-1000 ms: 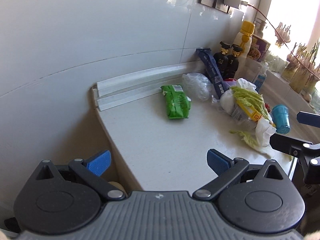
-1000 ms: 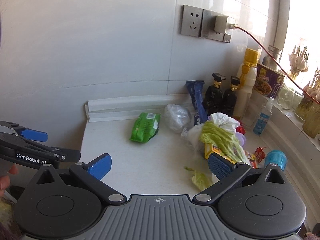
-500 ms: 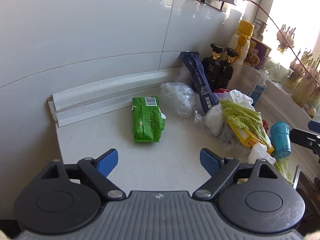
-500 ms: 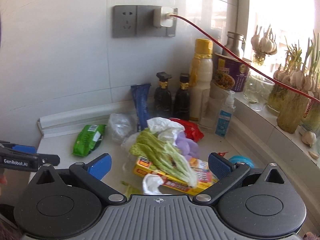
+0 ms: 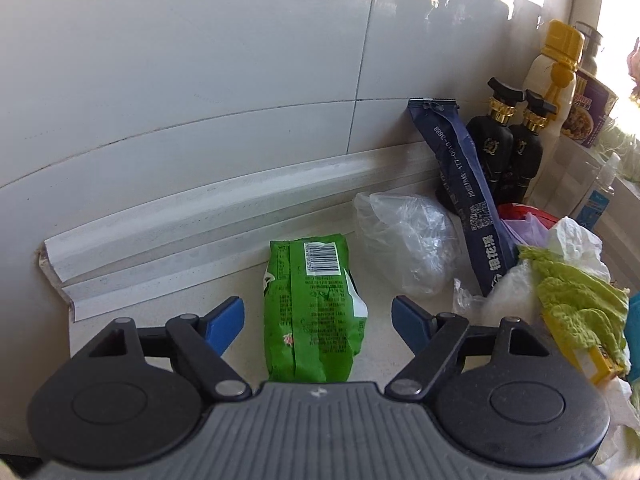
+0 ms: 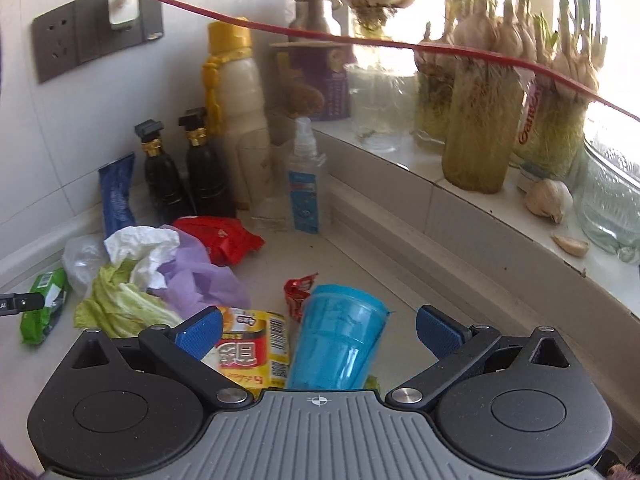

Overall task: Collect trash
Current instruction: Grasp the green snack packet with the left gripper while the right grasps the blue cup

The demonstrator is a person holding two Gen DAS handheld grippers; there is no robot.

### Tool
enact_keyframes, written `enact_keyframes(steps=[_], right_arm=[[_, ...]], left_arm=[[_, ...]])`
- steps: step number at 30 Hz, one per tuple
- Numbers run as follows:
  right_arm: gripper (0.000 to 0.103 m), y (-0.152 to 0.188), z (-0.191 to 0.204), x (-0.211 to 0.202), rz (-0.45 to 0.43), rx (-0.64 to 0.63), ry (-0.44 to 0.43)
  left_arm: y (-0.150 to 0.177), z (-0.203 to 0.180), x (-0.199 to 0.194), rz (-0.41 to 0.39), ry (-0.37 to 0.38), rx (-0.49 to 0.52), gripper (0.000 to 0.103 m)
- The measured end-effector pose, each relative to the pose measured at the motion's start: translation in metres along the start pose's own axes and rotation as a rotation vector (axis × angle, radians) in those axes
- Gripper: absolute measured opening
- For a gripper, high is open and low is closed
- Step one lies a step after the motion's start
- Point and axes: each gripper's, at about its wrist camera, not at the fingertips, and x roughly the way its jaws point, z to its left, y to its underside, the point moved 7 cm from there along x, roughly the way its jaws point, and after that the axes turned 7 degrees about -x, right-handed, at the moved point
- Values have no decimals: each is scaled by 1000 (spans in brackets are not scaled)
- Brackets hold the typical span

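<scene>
left wrist view: the left claw [image 5: 318, 314], its jaws just narrowing but still spread, straddles the green snack packet [image 5: 314, 312] on the bench [image 5: 224, 292] untouched. the right claw [image 6: 318, 326], spread wide, flanks a blue cup [image 6: 336, 344].

Both wrist cameras looked steeply down along their fingers, close over the counter [image 5: 192, 320] — sharing the green packet [image 5: 314, 312], lettuce [image 6: 120, 304] and dark bottles [image 6: 188, 172].

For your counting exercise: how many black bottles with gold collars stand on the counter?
2: both black bottles stand side by side against the wall, between the blue packet and the yellow-capped bottle. None seems hidden.
</scene>
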Motion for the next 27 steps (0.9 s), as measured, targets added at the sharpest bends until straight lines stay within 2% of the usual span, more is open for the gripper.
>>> enact_keyframes(steps=[8, 13, 16, 19, 22, 24, 27], right_arm=[[101, 14, -12, 34, 78, 62, -9], [101, 20, -14, 46, 106, 83, -11], [97, 23, -15, 53, 125, 98, -19], [92, 24, -16, 57, 141, 118, -25], [80, 26, -15, 60, 153, 131, -31], [61, 26, -14, 62, 164, 142, -33], [58, 24, -13, 60, 166, 155, -30]], left_arm=[[3, 1, 18, 11, -36, 21, 74], [6, 3, 25, 26, -40, 15, 65], [7, 3, 28, 31, -45, 15, 63], [9, 3, 29, 38, -43, 9, 59], [10, 2, 28, 31, -47, 11, 57], [10, 2, 29, 31, -46, 6, 53], [9, 4, 27, 31, -43, -8, 47]])
